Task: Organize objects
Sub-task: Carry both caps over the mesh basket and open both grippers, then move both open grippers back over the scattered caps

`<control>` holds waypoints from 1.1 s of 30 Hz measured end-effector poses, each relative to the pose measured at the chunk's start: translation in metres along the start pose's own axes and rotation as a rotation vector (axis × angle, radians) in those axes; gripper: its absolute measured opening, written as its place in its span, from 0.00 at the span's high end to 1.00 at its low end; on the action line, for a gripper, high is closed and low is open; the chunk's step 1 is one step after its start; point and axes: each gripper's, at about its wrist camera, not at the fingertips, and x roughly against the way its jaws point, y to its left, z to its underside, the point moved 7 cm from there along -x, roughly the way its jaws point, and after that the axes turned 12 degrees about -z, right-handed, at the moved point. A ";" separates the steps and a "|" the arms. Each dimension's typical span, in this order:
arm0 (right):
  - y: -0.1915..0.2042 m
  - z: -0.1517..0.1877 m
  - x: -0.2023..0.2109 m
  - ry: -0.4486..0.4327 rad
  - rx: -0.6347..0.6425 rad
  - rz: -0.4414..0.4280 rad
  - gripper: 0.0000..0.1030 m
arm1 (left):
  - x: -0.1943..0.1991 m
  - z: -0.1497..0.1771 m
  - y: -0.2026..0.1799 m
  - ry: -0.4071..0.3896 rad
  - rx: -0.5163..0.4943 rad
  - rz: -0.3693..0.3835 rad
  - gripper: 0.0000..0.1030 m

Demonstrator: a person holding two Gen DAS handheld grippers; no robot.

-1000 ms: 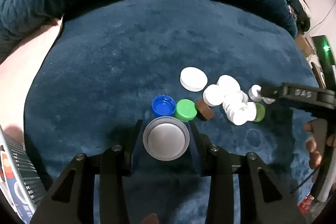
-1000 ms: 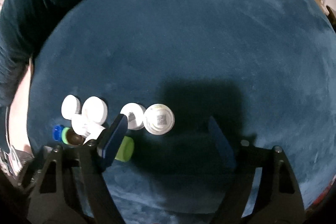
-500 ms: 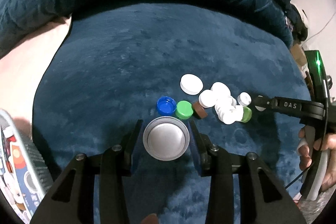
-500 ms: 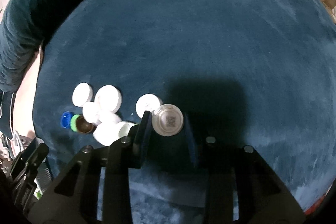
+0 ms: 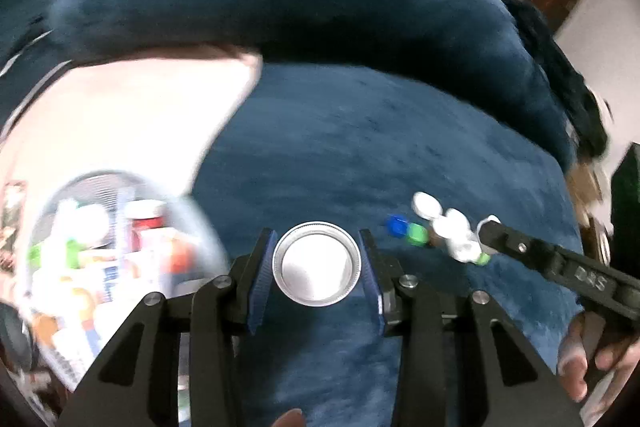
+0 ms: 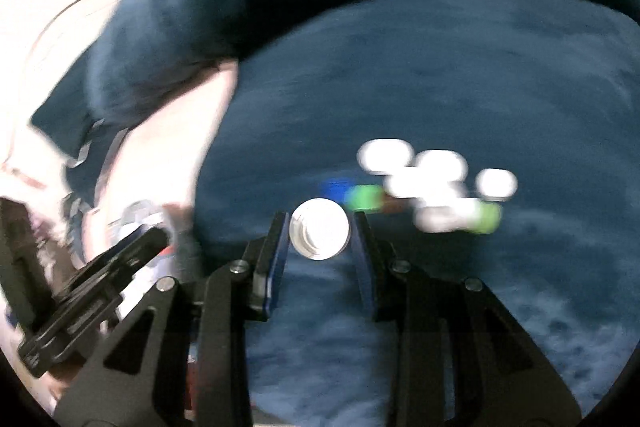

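Note:
My left gripper [image 5: 316, 269] is shut on a round silver metal lid [image 5: 317, 264] and holds it above the blue cushion. My right gripper [image 6: 319, 235] is shut on a small white cap [image 6: 319, 234], also lifted. A cluster of caps lies on the cushion: a blue cap [image 5: 397, 225], a green cap [image 5: 417, 234] and several white caps [image 5: 452, 227]. The same cluster shows blurred in the right wrist view [image 6: 432, 183]. The right gripper's finger [image 5: 552, 259] shows at the right of the left wrist view.
A wire basket [image 5: 100, 267] full of bottles and packets stands at the left, off the blue cushion [image 5: 360, 147]. A dark blue bolster [image 5: 280, 7] runs along the far side. The left gripper shows at the lower left of the right wrist view [image 6: 92, 287].
Both grippers have lifted and swung left, away from the cap cluster, each with its cap. The basket has come into the left wrist view. The right gripper shut on the white cap.

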 end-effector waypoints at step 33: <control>0.137 0.047 -0.084 0.045 0.146 -0.169 0.00 | 0.018 0.045 0.160 -0.015 0.234 -0.286 0.03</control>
